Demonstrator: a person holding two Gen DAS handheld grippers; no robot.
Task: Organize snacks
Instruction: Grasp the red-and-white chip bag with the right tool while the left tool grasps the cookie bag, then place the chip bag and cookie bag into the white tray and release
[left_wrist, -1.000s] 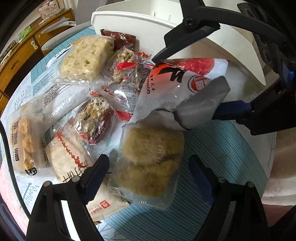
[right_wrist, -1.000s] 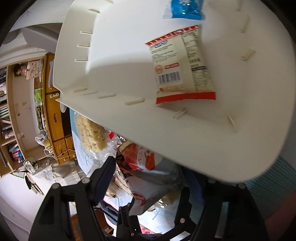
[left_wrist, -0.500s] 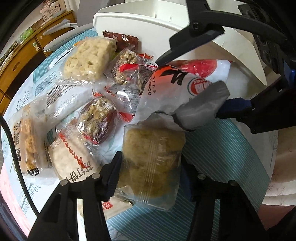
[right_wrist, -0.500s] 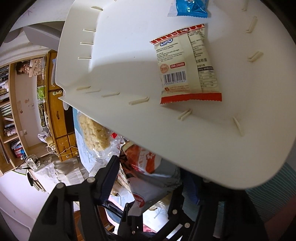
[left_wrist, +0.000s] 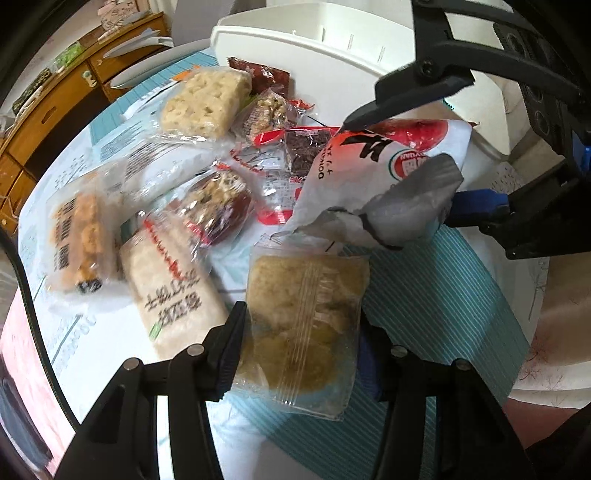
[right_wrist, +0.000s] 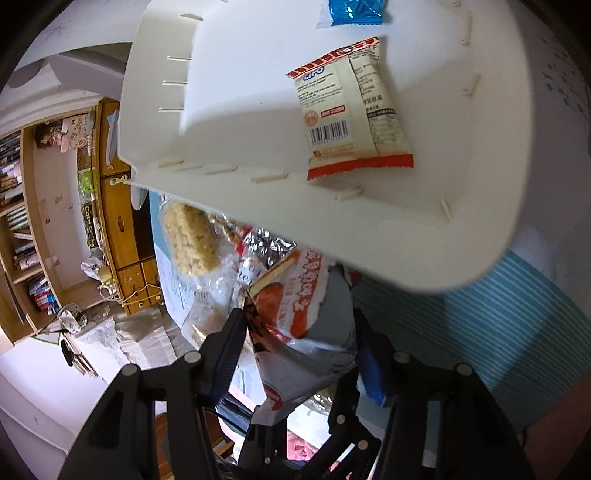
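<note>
A clear packet with a brown cake (left_wrist: 303, 317) sits between the pads of my left gripper (left_wrist: 299, 332). Its jaws are closing and press the packet's sides, just above the striped teal mat. A white and red snack bag (left_wrist: 384, 162) with a grey underside is pinched in my right gripper (left_wrist: 400, 168), whose jaws are also closing. In the right wrist view the bag (right_wrist: 295, 317) fills the gap of that gripper (right_wrist: 299, 339), below the rim of a white bin (right_wrist: 480, 240).
Several wrapped snacks lie on the table: a pale rice-puff block (left_wrist: 207, 99), a long white cracker pack (left_wrist: 170, 291) and a nut bar (left_wrist: 79, 236). The bin holds a cream packet with red edges (right_wrist: 351, 110) and a blue packet (right_wrist: 354, 9). Wooden drawers (left_wrist: 44, 110) stand at the left.
My left jaws came in from wide apart and now grip the brown cake packet, which has shifted slightly. My right jaws narrowed on the white and red bag.
</note>
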